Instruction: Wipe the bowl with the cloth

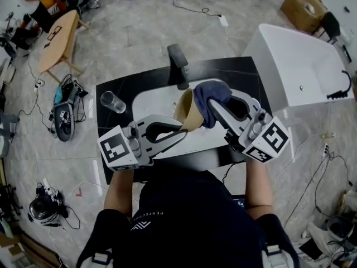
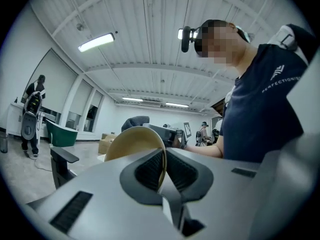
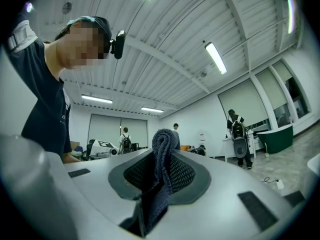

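Above the black tabletop point(image 1: 241, 71), the left gripper point(image 1: 182, 131) is clamped on the rim of a tan bowl point(image 1: 187, 109) (tipped on edge); the right gripper point(image 1: 213, 105) pinches a blue cloth point(image 1: 215, 90) just beside it.

On worktop point(image 1: 111, 88): basin point(image 1: 150, 99), faucet point(image 1: 178, 63) behind it, glass point(image 1: 112, 101) to its left. Above basin, bowl point(image 1: 187, 111) on edge, rim in left tongs point(image 1: 181, 132); cloth point(image 1: 211, 99), in right tongs point(image 1: 215, 106), against bowl's right side. Bathtub point(image 1: 295, 66) right of worktop.
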`<action>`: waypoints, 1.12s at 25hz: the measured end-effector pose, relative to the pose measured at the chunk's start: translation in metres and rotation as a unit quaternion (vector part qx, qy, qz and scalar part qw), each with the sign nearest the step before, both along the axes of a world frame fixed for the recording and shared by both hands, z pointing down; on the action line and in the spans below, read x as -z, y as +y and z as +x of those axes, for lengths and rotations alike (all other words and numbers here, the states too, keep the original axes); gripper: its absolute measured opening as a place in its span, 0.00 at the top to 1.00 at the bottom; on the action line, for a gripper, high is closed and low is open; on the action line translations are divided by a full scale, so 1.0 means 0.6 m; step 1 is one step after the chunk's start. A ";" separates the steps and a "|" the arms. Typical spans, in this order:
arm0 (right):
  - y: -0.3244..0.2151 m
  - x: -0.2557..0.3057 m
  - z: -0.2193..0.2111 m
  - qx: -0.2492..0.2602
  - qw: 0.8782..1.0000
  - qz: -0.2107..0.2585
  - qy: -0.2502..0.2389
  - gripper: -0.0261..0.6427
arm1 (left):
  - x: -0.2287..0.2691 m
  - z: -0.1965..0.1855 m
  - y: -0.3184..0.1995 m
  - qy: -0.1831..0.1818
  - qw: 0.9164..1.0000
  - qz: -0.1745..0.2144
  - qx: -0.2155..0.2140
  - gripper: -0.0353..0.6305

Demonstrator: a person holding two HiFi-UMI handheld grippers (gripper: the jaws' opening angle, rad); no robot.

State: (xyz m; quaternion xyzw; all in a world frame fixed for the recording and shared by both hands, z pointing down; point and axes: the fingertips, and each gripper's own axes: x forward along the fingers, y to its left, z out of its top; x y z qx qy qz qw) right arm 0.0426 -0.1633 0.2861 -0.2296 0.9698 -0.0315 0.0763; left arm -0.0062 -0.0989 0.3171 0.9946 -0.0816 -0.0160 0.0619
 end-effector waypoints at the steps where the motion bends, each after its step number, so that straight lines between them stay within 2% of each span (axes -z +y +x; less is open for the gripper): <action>1: -0.001 -0.002 0.003 0.000 1.000 -0.002 0.001 0.84 | 0.000 0.001 0.006 -0.002 1.000 0.005 -0.008 0.92; 7: -0.013 -0.009 0.011 0.003 1.000 -0.015 -0.009 0.84 | 0.009 0.006 0.011 -0.008 1.000 0.016 -0.022 0.92; 17: -0.031 -0.017 0.032 0.005 0.997 -0.051 -0.055 0.84 | 0.037 0.010 0.021 0.027 0.997 0.016 -0.063 0.92; 28: -0.031 -0.034 0.030 0.001 0.995 -0.070 -0.076 0.84 | 0.050 0.005 0.025 0.044 0.996 0.020 -0.068 0.92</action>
